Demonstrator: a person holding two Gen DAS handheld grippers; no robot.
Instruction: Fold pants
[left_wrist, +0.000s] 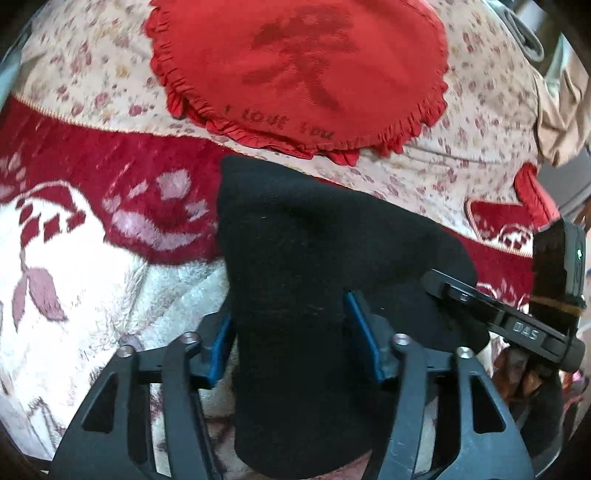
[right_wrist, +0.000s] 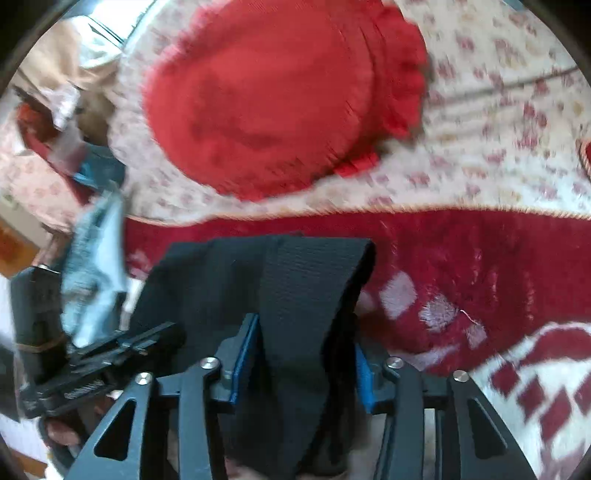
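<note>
Left wrist view: a plush red-and-white patterned blanket (left_wrist: 74, 229) fills 9 o'clock; the left gripper (left_wrist: 291, 339), blue-padded, is clamped on a thick fold of the black knit pants (left_wrist: 295, 258), which run from 6 o'clock to centre. At 12 o'clock, a round red frilled cushion (left_wrist: 295, 70) carries blurred stitched lettering, seemingly "I love you", on a cream floral bedspread (left_wrist: 480, 122). At 3 o'clock the right gripper (left_wrist: 517, 325) shows the marking "DAS". Right wrist view: that gripper (right_wrist: 304, 354) pinches the ribbed black fabric at 6 o'clock.
</note>
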